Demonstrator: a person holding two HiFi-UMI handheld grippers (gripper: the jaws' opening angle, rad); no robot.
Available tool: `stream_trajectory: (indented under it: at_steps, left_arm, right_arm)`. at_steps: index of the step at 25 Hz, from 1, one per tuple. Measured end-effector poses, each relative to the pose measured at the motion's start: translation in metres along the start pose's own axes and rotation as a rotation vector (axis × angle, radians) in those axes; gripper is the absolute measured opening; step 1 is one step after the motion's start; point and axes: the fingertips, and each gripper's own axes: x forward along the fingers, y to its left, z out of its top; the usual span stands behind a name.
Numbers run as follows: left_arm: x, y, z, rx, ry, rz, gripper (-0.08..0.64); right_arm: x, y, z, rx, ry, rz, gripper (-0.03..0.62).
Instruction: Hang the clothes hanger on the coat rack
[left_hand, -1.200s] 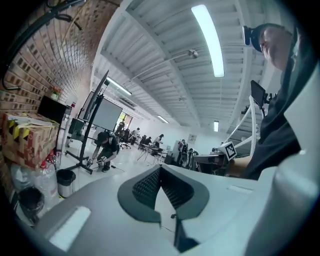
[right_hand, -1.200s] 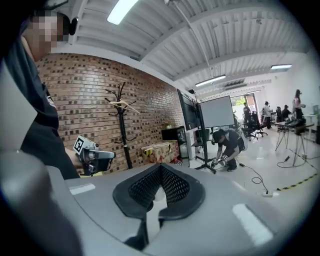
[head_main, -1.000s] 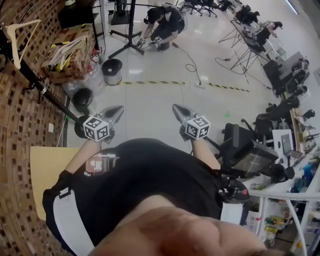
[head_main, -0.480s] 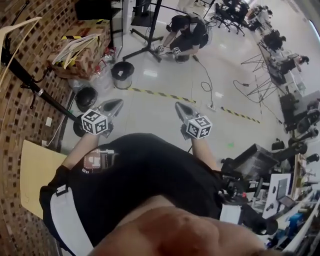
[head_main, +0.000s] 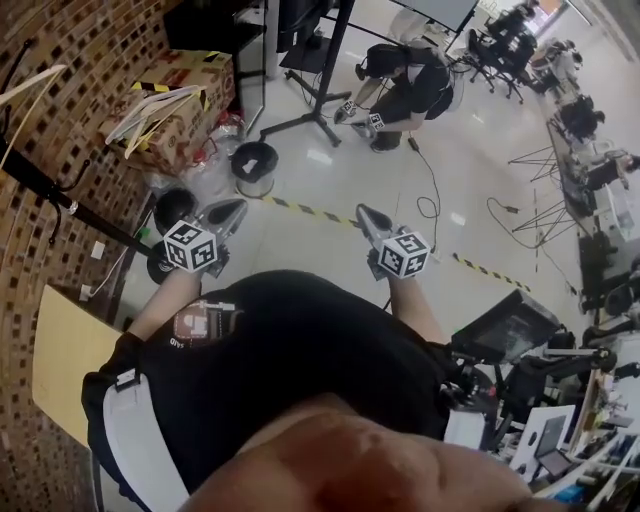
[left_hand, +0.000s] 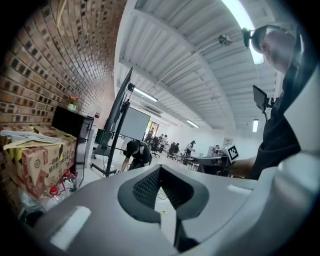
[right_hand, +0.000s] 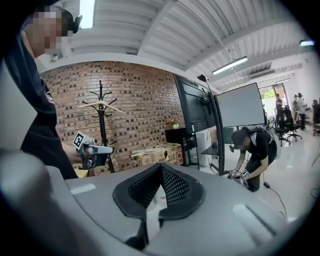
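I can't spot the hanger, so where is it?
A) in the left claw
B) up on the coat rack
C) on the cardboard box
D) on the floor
B: the pale hanger hangs near the top of the black coat rack by the brick wall.

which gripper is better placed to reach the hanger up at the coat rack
Left, probably. The coat rack with the hanger stands by the brick wall on the person's left, so the left gripper is nearer than the right gripper. Both are shut and empty.
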Motion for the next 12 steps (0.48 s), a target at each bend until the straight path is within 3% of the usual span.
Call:
stream_trajectory:
  at_steps: [5,12]
  left_arm:
    - [0.041,0.05,0.007,-0.014,0.005,-0.026,0.002]
    - [0.103,0.155,0.06,0.013,-0.007,-0.118,0.002]
  right_arm:
    - [0.048,-0.035,0.011,0.013,0.007,-0.028,0.014]
    - [0.141,-0.075,0.06,0.002,-0.02,-0.115,0.014]
